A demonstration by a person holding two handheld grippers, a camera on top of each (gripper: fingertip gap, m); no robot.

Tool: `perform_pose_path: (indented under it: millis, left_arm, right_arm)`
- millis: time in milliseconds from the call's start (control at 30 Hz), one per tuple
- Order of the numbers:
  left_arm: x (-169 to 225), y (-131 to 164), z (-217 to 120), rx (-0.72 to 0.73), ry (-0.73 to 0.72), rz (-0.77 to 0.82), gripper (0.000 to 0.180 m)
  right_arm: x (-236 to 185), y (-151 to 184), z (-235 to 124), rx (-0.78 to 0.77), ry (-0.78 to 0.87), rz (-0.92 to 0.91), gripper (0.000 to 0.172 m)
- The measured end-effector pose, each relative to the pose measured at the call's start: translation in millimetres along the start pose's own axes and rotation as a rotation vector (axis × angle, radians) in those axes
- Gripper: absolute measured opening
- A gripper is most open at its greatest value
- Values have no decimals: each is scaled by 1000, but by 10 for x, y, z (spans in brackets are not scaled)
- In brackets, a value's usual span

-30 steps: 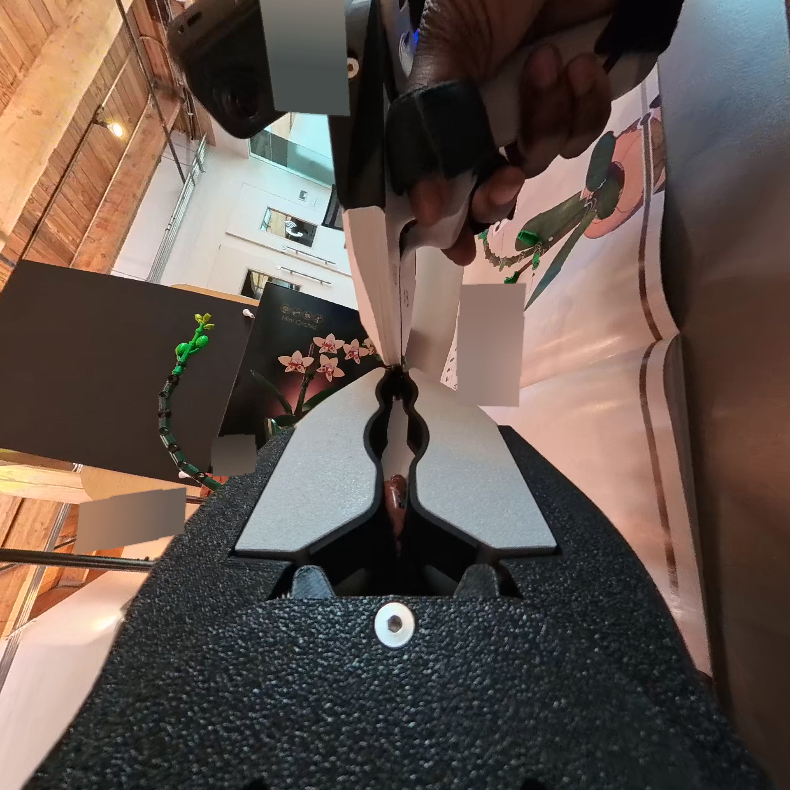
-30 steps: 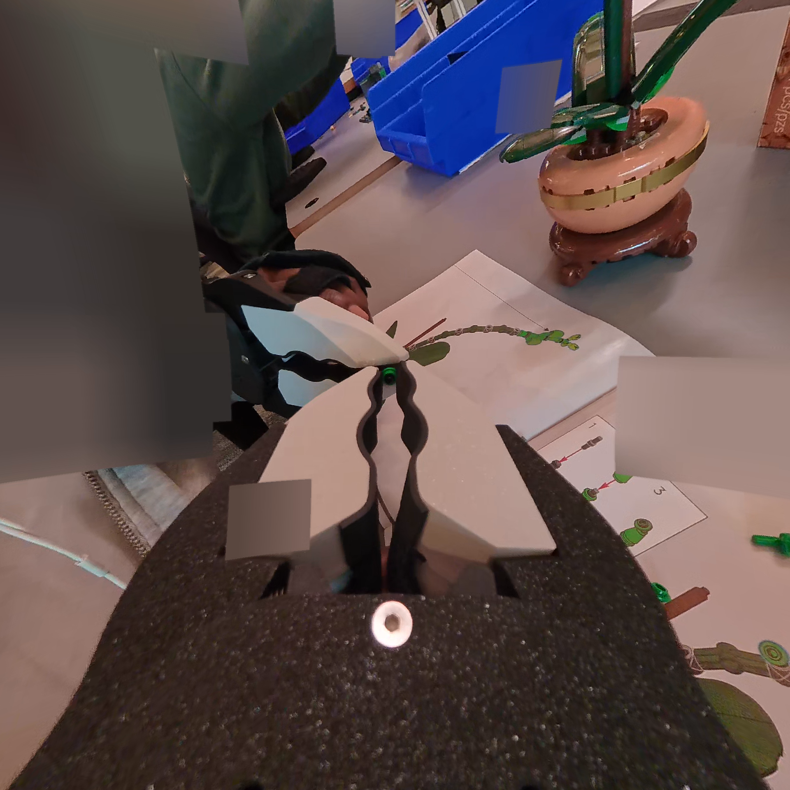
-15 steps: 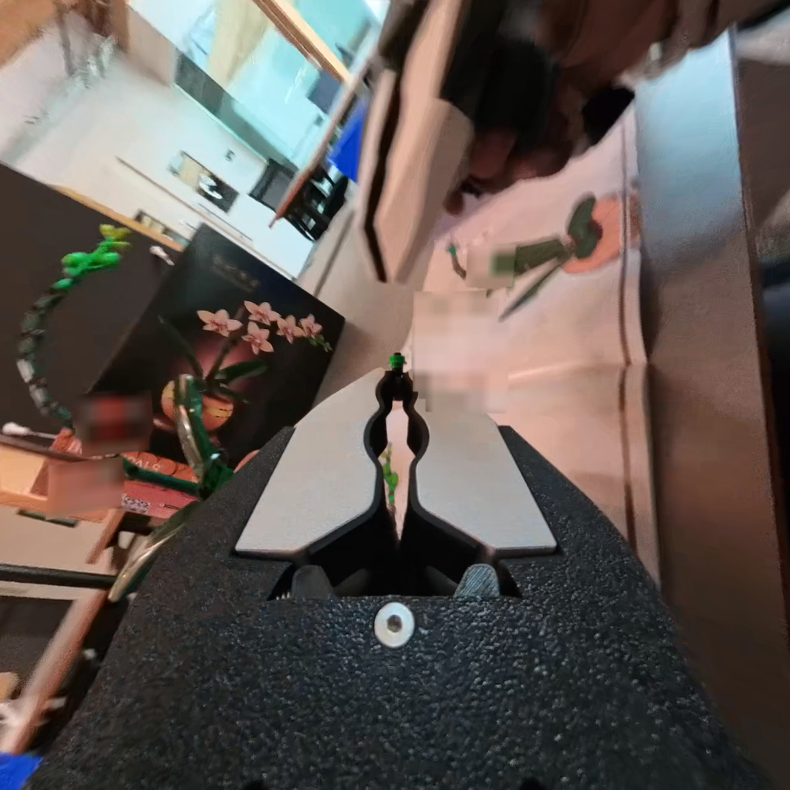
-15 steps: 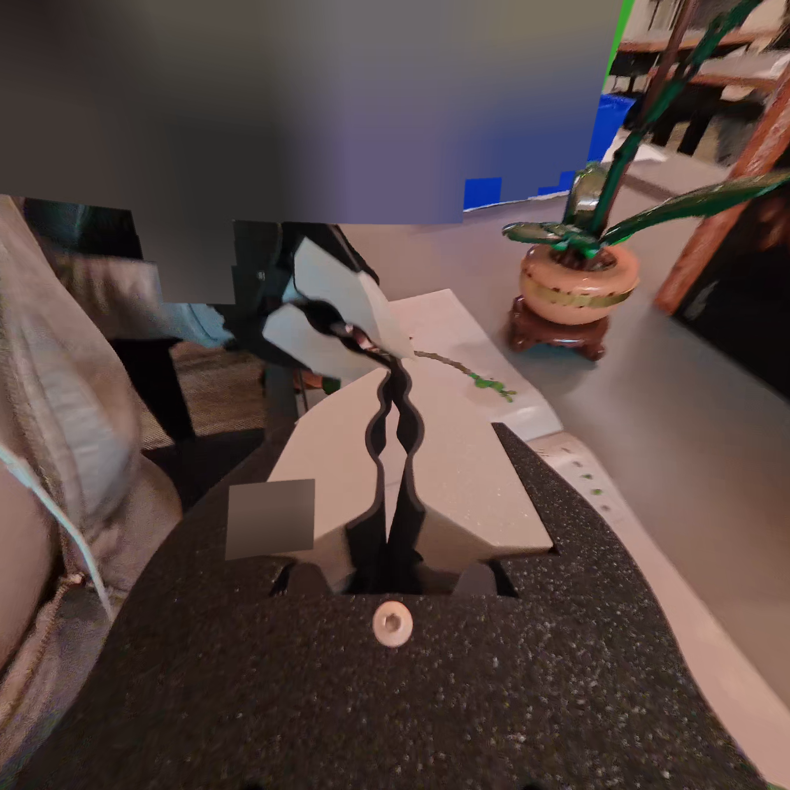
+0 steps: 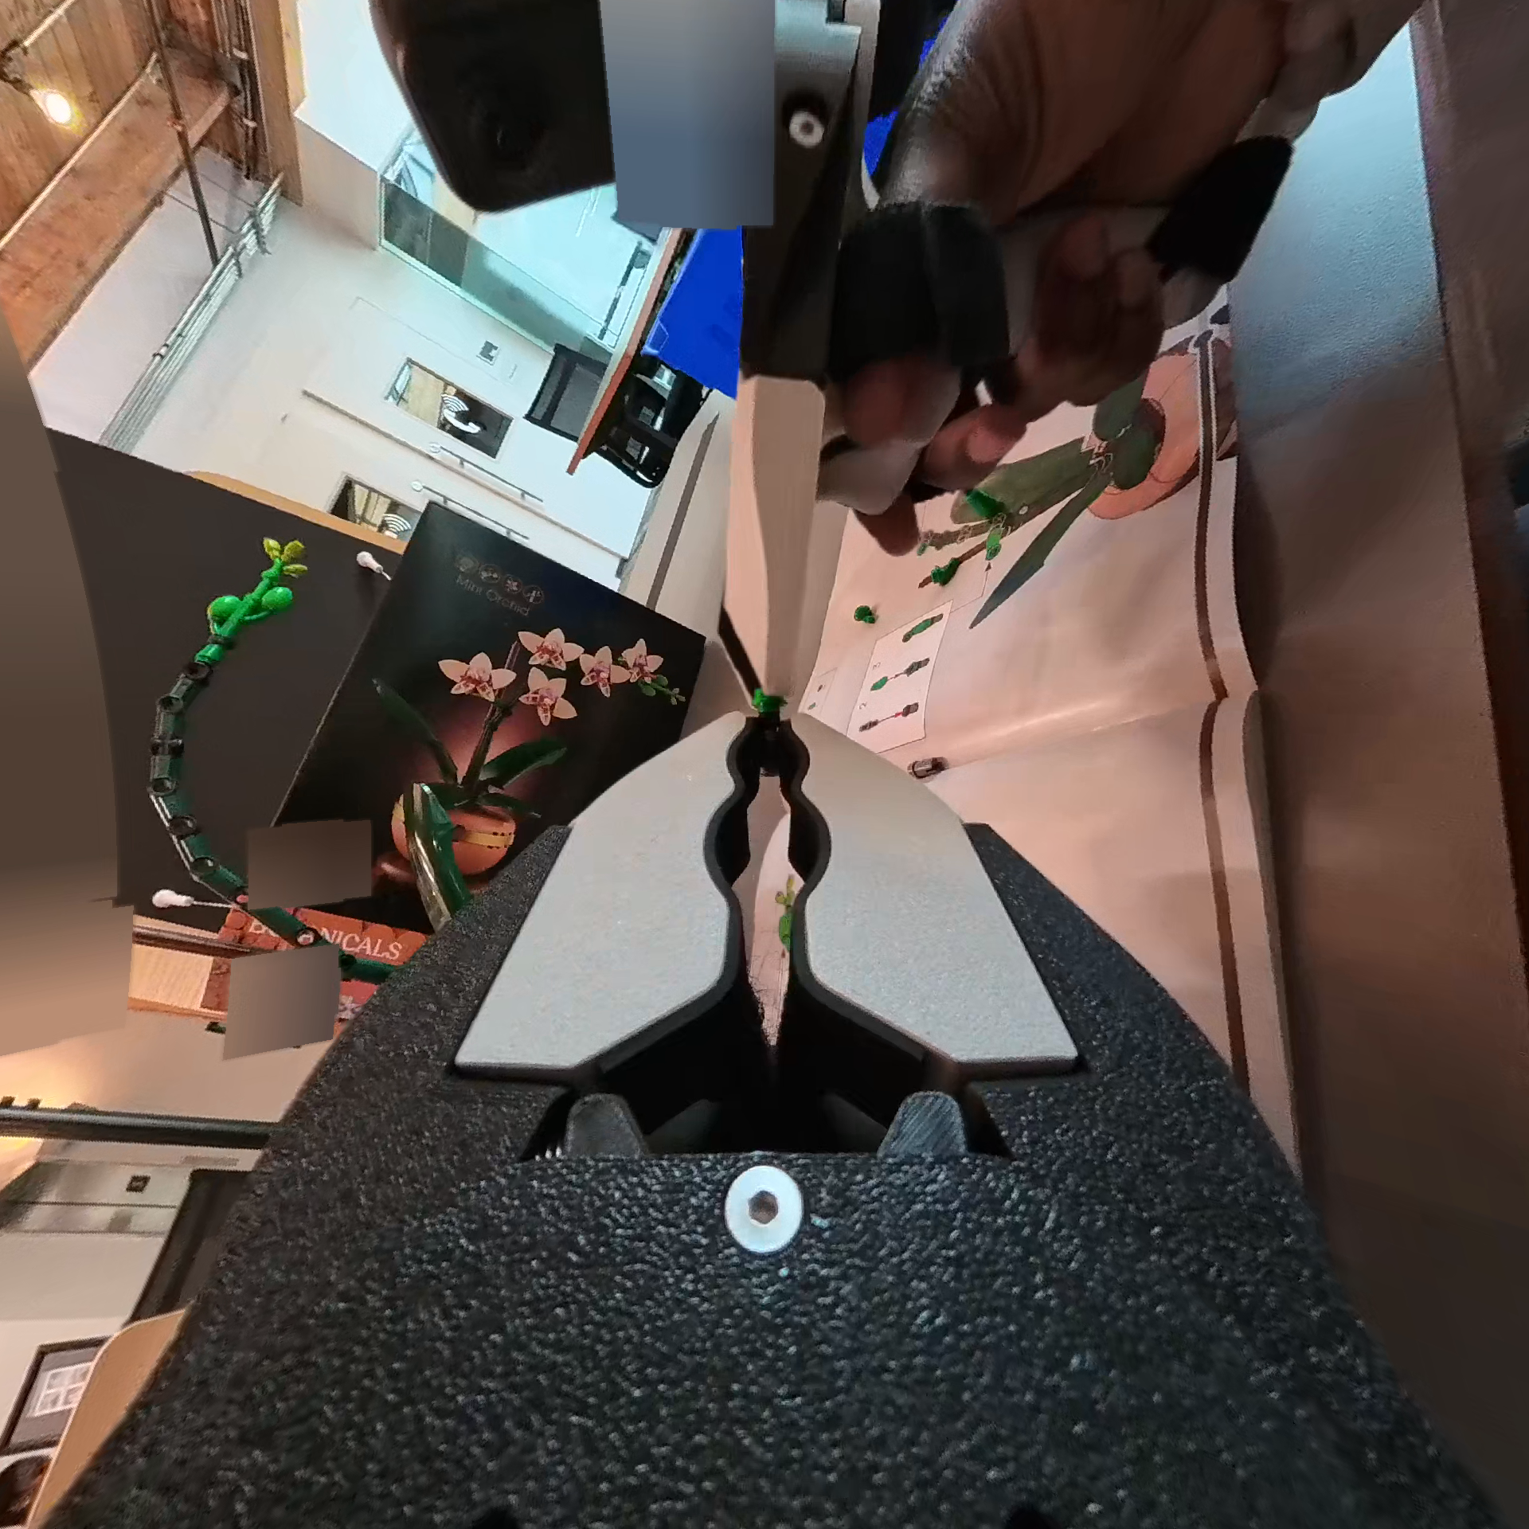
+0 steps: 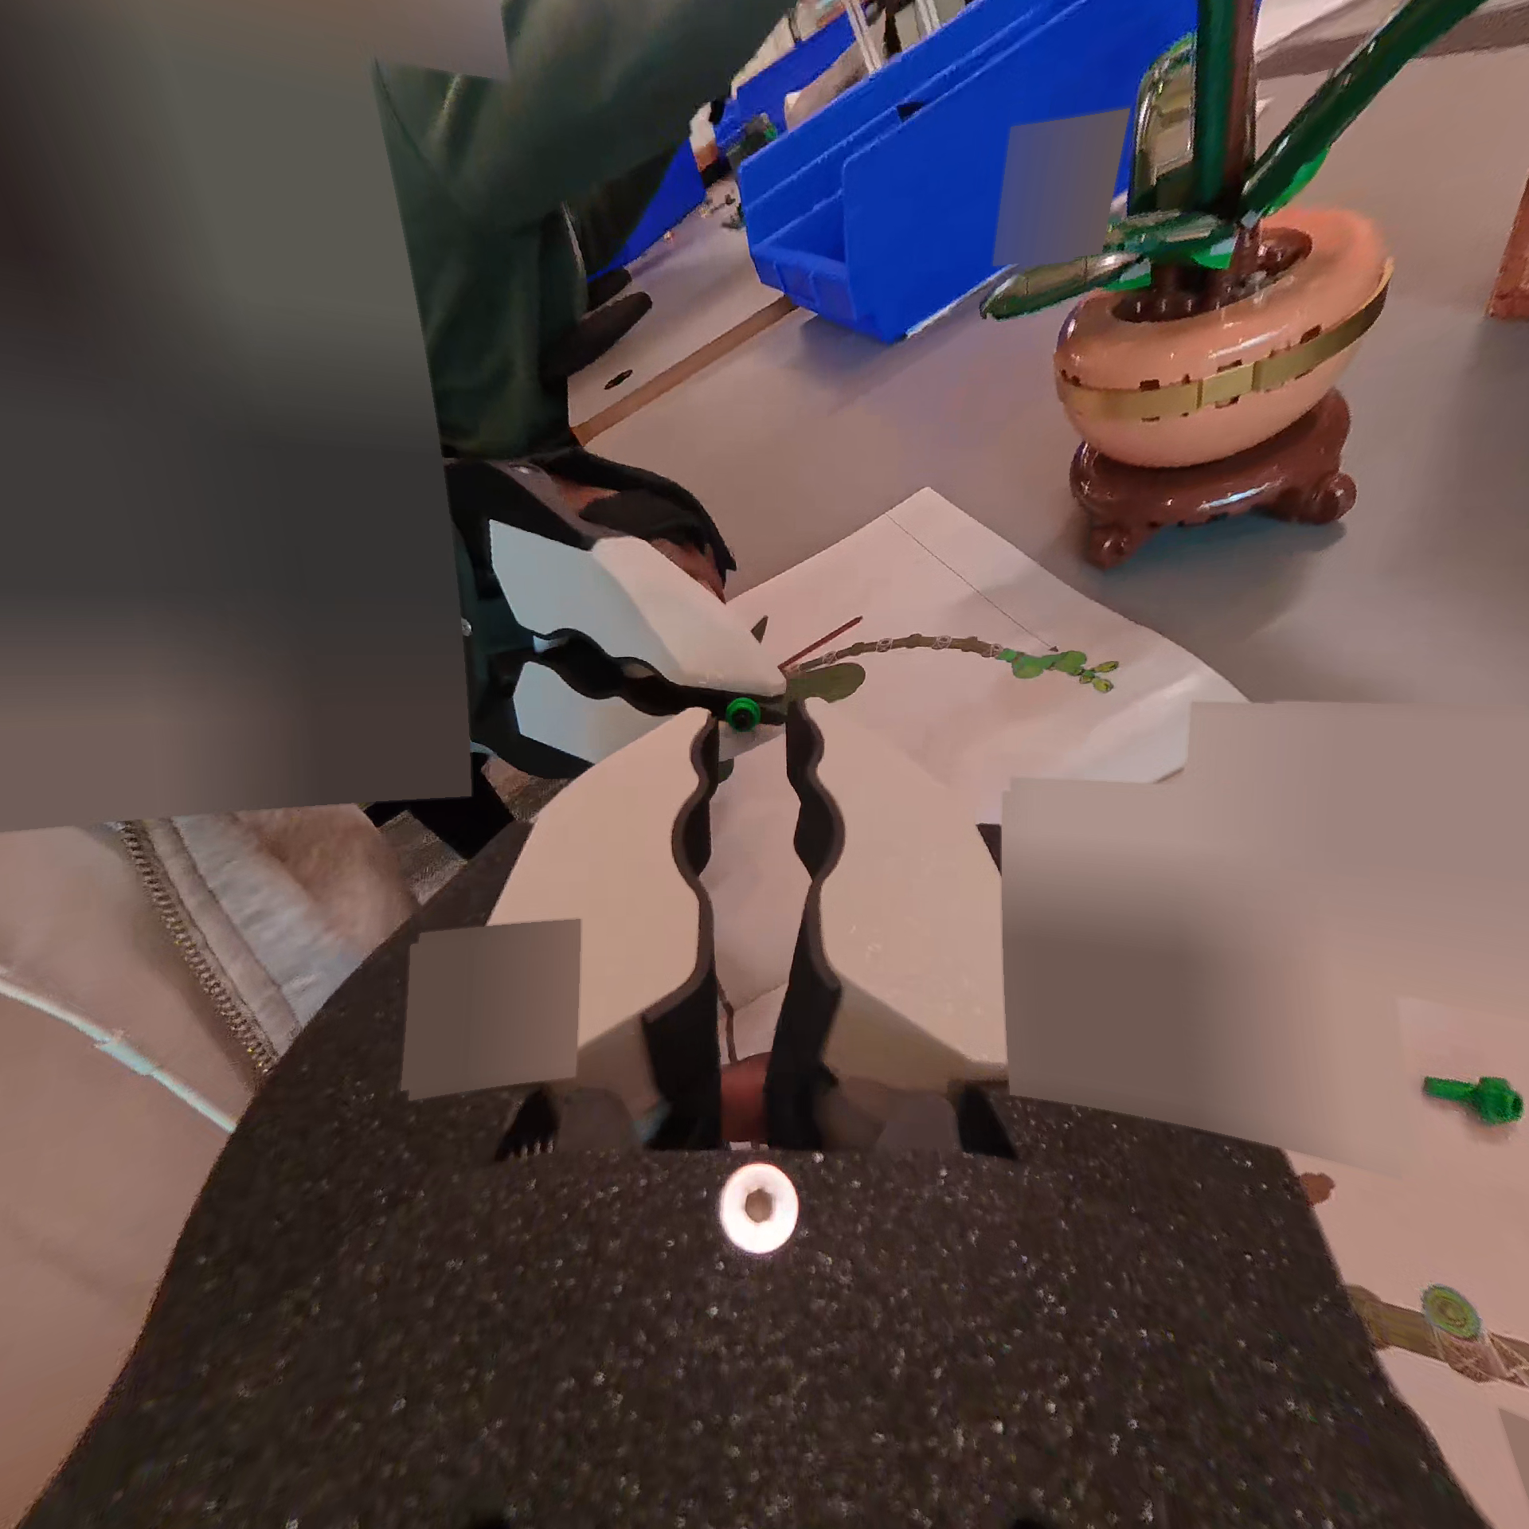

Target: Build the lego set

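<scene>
My left gripper (image 5: 768, 726) is shut on a small green stud-like piece (image 5: 768, 703) that sticks out past its fingertips. The right wrist view confirms this: the left gripper (image 6: 749, 703) comes in from the left with the green piece (image 6: 742, 711) pinched at its tip. My right gripper (image 6: 753, 726) is open. Its two pads stand apart around the left gripper's tip, and the green piece sits close to the left-hand pad (image 6: 703, 745). In the left wrist view the right gripper (image 5: 774, 579) comes down from above, held by a hand (image 5: 1034, 273).
An open instruction booklet (image 6: 951, 629) lies on the grey table (image 6: 827, 414). On the table stand a brick orchid pot (image 6: 1200, 364) and blue bins (image 6: 869, 190). A loose green piece (image 6: 1477, 1109) lies at the right. A dark orchid box (image 5: 513, 703) and a green stem (image 5: 178, 745) are at the left. The grippers are tip to tip, or close to it. The brick orchid pot (image 6: 1200, 364) is about 15 cm from both grippers' fingertips.
A second ago both gripper tips met at the green piece. They then swung apart, with the piece staying in the left gripper. Now they meet again, and the right jaws stand wider.
</scene>
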State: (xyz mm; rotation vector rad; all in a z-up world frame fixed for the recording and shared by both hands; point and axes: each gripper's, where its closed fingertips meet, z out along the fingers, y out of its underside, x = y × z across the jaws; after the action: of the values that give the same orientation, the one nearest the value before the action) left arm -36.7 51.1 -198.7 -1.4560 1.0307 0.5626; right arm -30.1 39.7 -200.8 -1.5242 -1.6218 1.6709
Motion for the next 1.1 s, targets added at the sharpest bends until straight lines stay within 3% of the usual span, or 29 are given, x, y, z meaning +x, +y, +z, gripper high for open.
perform_pose_path:
  millis: [33,167,267,533,933,1033,1100]
  left_arm:
    - [-2,-2,1,0,-1,4,3]
    - [19,-15,6,-6,2,37,3]
    - [50,-18,9,-5,34,7,3]
    - [245,-54,-11,45,282,-316,3]
    - [469,-247,-233,202,719,-795,3]
    - [475,-243,-237,201,724,-804,3]
    - [437,-235,-226,208,692,-813,3]
  right_arm:
    - [7,20,12,-10,1,5,13]
    - [-16,29,23,-3,-15,16,7]
    - [-11,55,19,-26,16,-76,6]
    - [-10,165,12,-166,97,-543,5]
    - [-224,260,18,-223,-26,-953,5]
    - [-227,257,33,-263,-62,-965,5]
    - [-219,219,35,-231,-79,-876,5]
